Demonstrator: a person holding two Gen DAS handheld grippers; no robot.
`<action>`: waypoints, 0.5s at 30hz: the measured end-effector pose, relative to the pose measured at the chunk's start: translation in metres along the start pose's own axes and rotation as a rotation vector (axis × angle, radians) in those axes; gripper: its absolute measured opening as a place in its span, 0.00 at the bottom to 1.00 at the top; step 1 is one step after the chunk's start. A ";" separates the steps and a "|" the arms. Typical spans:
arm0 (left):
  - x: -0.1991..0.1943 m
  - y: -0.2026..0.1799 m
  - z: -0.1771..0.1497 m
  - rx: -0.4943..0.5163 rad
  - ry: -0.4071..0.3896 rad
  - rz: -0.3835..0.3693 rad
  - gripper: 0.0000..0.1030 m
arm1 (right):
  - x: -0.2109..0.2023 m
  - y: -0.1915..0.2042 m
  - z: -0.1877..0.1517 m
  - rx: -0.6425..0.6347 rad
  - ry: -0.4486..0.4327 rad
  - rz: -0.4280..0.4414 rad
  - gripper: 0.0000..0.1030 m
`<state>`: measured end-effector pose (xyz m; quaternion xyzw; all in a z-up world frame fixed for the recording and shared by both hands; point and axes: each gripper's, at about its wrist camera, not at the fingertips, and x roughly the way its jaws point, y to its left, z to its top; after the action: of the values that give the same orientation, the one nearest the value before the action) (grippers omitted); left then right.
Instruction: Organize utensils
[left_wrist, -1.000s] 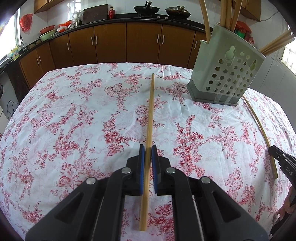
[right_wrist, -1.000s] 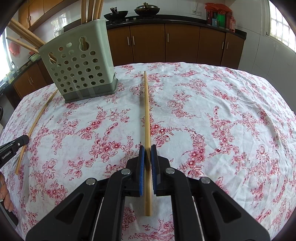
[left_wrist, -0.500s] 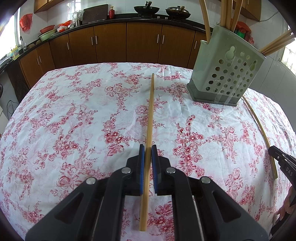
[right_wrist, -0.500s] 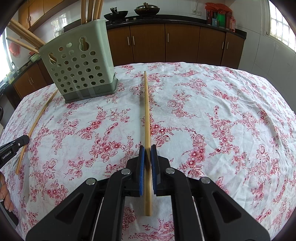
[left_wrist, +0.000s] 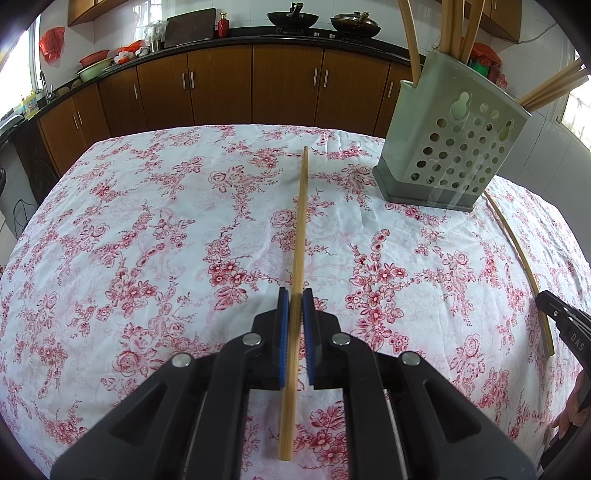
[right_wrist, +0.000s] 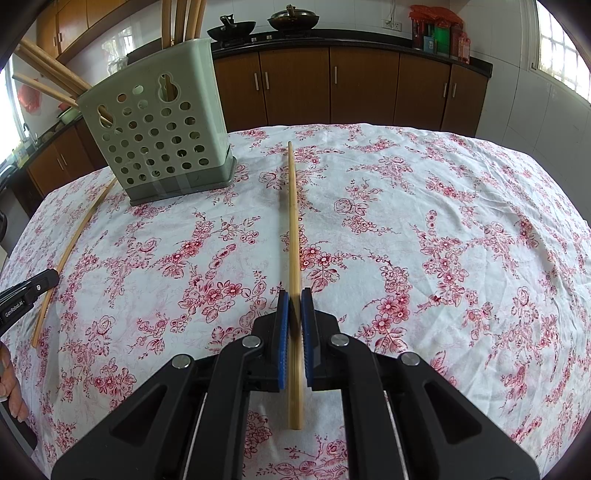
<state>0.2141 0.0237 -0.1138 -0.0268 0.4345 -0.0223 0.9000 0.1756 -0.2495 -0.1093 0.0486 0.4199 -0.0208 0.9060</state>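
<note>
Plainly, both hands are loaded. Left gripper (left_wrist: 295, 299) clenched on a long pale bamboo chopstick (left_wrist: 300, 221); blue pads pinch it near its thick end, shaft running straight ahead along the fingers, tip pointing away over the red-flowered white tablecloth (left_wrist: 129, 240). Right gripper (right_wrist: 294, 299) likewise clamped on a second bamboo chopstick (right_wrist: 292, 221), same lie, long axis forward.

Pale green perforated plastic utensil holder (left_wrist: 448, 147) stands upright on the cloth, ahead and to the right of the left gripper; in the right wrist view the same holder (right_wrist: 159, 136) sits ahead and to the left. So it stands between the two hands, far side. Neither hand looks clearly nearer. Several chopsticks already stand in it, leaning out at the top.

Judgement: each stick must be swung from lying forward to pointing down before it can enter the holder's mouth.

Hard to make out:
- Holder's top opening not seen from above; its compartments cannot be told.
- Tops of the stored sticks cut off by the frame edge.
- Whether the held sticks' far tips touch the cloth or hover cannot be told.
- Each gripper shows only as a black tip at the other view's edge, a few fingers below.
</note>
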 end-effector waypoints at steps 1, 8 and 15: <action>0.000 0.000 0.000 0.000 0.000 0.000 0.10 | 0.000 0.000 0.000 0.000 0.000 0.000 0.08; 0.000 0.000 0.000 0.000 0.000 -0.001 0.10 | 0.000 0.000 0.000 0.000 0.000 0.000 0.08; 0.000 0.001 0.000 0.000 0.000 -0.001 0.10 | 0.000 -0.001 0.000 0.000 0.000 0.000 0.08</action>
<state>0.2148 0.0242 -0.1139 -0.0271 0.4343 -0.0226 0.9001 0.1760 -0.2503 -0.1090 0.0484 0.4200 -0.0210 0.9060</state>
